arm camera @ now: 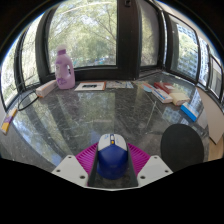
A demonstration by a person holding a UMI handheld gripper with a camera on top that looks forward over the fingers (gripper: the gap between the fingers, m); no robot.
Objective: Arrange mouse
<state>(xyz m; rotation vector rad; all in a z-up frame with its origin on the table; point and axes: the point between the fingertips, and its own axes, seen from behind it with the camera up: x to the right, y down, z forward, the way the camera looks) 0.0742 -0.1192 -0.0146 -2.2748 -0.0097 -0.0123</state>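
Observation:
A blue mouse [111, 157] with a white front and scroll wheel sits between my two fingers, its nose pointing away from me. My gripper [112, 160] has its magenta pads [87, 156] pressed against both sides of the mouse, so it is shut on it. The mouse is held just above the glossy dark marbled table [70, 115].
A pink bottle [64, 69] stands at the far left by the window. A paper [90, 86] and books [165, 92] lie along the far side. A round black object [181, 144] sits close on the right. A cable [30, 98] runs at left.

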